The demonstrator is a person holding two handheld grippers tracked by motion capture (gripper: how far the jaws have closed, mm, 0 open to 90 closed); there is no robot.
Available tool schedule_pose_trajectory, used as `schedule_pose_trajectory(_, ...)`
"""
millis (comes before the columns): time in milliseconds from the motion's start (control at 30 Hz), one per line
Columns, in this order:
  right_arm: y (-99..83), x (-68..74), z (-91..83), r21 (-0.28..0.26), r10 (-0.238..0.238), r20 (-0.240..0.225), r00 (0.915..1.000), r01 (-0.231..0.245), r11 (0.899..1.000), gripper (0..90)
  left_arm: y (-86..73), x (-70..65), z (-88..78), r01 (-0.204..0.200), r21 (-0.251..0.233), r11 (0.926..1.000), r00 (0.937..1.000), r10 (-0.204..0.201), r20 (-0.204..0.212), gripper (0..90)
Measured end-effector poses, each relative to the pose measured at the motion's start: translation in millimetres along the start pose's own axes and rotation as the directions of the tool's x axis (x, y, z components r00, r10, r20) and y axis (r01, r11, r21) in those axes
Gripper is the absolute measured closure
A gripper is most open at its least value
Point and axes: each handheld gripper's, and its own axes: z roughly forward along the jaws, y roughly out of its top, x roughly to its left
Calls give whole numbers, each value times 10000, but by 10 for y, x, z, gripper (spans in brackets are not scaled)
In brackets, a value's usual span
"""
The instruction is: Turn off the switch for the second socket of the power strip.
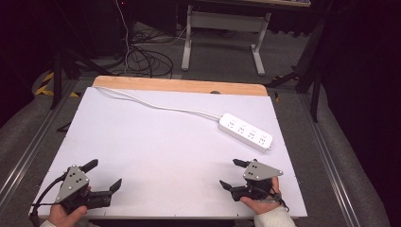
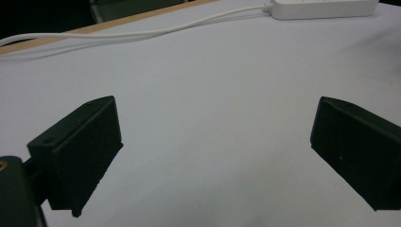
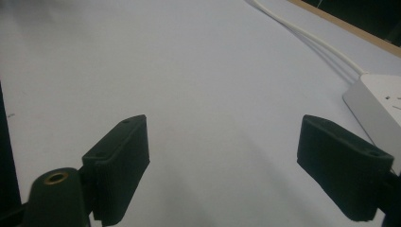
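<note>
- High view: white power strip [image 1: 245,132] lies on the white table [image 1: 156,151], beyond the right gripper [image 1: 232,174] and slightly to its right; near, not touching.
- Strip's long axis runs diagonally, from its cord end on the far left down to its near right end. Its white cord [image 1: 161,106] trails off toward the table's far left edge.
- Left gripper [image 1: 105,175] sits well apart from the strip, across the table; the right hand [image 1: 259,201] is clearly the nearer one.
- Right gripper view: strip [image 3: 380,101] shows ahead and to the right of the jaws, just past the right one. Jaws stand wide, nothing between them, bare table under them.
- Left gripper view: jaws also spread wide and empty; strip [image 2: 326,8] far ahead at upper right.
- Judgement: a reach for the strip falls to the right gripper, moving forward and rightward.
</note>
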Motion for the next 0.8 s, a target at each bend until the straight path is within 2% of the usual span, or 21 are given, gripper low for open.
schedule_pose_trajectory(300, 52, -9, -28, 25, -31, -69, 10000, 31, 10000, 195, -8, 8, 12, 90, 89, 9999, 10000, -90, -3, 35)
schedule_pose_trajectory(500, 150, -48, -26, 466, -208, -235, 9995, 218, 9987, 212, -14, 16, 24, 57, 181, 9998, 10000, -57, -42, 35)
schedule_pose_trajectory(800, 316, -148, -47, 515, -215, -33, 9998, 217, 9984, 217, -14, 9, 22, 37, 196, 9998, 10000, -36, -74, 35)
